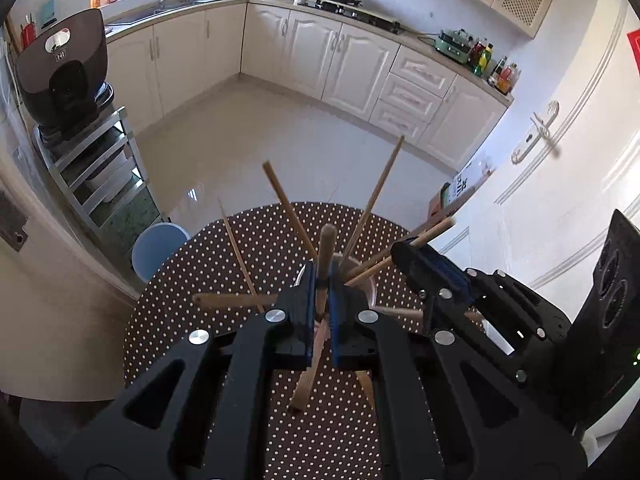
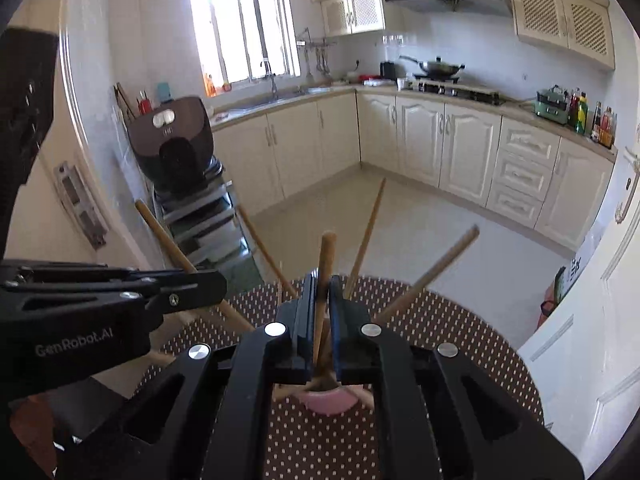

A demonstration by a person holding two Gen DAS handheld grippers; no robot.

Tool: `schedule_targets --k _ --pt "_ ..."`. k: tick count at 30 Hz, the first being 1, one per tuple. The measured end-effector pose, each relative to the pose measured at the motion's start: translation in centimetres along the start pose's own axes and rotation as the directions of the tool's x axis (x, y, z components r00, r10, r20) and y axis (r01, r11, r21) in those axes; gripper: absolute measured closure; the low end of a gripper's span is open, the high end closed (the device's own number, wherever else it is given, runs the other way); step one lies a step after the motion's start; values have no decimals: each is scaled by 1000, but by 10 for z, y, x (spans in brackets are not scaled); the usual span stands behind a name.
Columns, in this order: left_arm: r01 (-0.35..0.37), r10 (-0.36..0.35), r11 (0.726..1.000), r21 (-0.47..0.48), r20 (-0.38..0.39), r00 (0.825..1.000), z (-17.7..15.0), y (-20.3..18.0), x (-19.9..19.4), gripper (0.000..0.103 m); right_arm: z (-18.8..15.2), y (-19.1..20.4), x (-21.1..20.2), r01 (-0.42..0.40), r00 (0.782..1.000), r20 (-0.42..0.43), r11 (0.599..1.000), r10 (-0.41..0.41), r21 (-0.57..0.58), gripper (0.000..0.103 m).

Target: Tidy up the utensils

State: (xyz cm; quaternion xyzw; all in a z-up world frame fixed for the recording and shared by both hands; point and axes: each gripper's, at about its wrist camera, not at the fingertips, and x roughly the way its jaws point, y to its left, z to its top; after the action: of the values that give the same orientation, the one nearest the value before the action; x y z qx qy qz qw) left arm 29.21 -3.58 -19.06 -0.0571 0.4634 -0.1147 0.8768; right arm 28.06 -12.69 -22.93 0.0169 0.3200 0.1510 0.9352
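Left gripper point(image 1: 320, 300): jaws closed on a wooden utensil point(image 1: 325, 248), handle up, flat end low over the table point(image 1: 224, 248).
Right gripper point(image 2: 322, 312): jaws clamped on a wooden stick point(image 2: 326, 264), held near upright above the cup point(image 2: 330, 400).
Cup: pink, on the table between both grippers; several chopsticks point(image 1: 380, 196) fan out from it.
Loose items: one flat piece point(image 1: 228, 300) lies on the table left of the cup.
Risk: the two grippers are close together; lowering either one could knock the fanned chopsticks, tip the cup, or make the grippers collide.
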Motion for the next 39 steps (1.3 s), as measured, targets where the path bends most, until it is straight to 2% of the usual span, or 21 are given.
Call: schedule_targets --k 11,15,21,24,26,29,33,37,39 --pt "-14 14 999 32 5 1000 -14 -9 -12 96 -7 2 -21 -14 1000 15 999 13 34 95" --pt "-17 17 999 43 7 1000 -17 -10 -18 96 -7 1 -31 -15 999 31 999 14 42 82" --pt "-35 33 998 58 29 999 -21 -13 -31 95 -5 2 -49 -37 998 54 997 33 66 71" --pt "-52 49 997 63 42 998 -24 -12 -40 85 -6 1 -57 -38 997 63 996 33 77 69" --pt "-62 58 996 59 55 997 -27 -8 -46 69 -7 -1 -64 -36 997 70 995 29 94 69" --pt "-52 48 998 43 82 995 -29 -2 -57 53 -9 -1 -72 -40 996 82 994 31 107 67" --pt "-46 41 998 45 111 993 -31 2 -69 51 -8 3 -82 -39 994 105 994 28 105 60" --pt "-19 16 1000 20 139 990 -33 10 -82 41 -6 7 -96 -47 990 139 993 33 104 53" --pt "-15 13 1000 16 155 988 -34 12 -88 40 -3 9 -102 -42 987 156 994 26 99 52"
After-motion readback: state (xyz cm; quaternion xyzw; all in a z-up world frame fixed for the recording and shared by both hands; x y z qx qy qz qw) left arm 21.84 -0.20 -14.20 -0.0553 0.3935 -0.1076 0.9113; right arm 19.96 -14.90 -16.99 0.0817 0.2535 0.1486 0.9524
